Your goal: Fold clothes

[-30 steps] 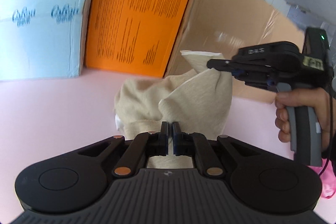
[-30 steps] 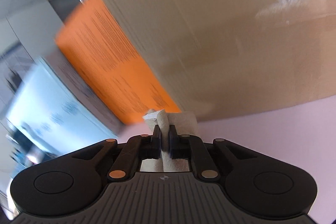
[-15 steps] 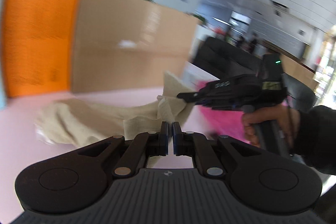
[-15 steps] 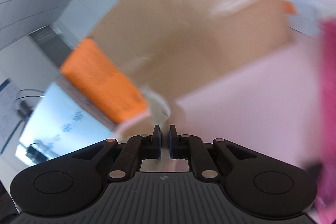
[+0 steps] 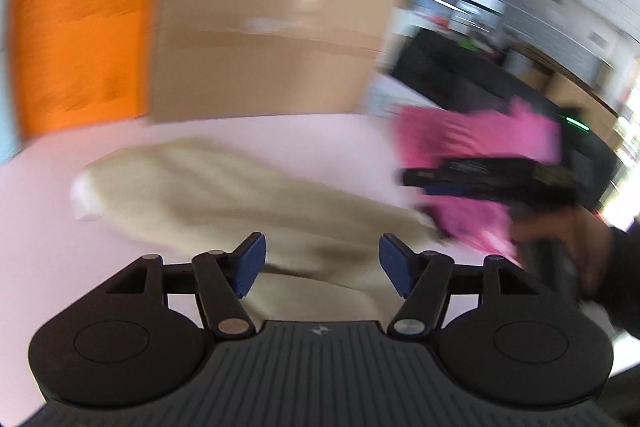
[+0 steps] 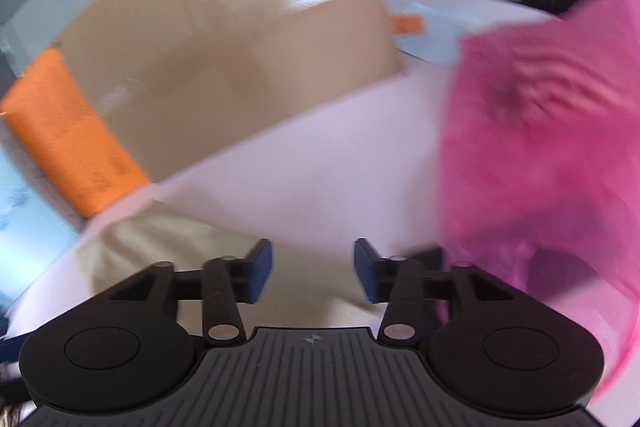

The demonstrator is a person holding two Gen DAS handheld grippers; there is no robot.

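now the beige garment (image 5: 224,195) lies in a long crumpled heap on the pale pink table (image 5: 280,135), below both grippers. left gripper (image 5: 322,265) and right gripper (image 6: 313,269) have just been opening; their blue pads stand apart, gripping nothing. a pink garment (image 6: 540,147) sits to the right, a cardboard box (image 5: 260,27) behind.

My left gripper (image 5: 320,263) and right gripper (image 6: 313,269) have just been opening, jaws empty; the beige garment (image 5: 224,195) dropped flat onto the table.
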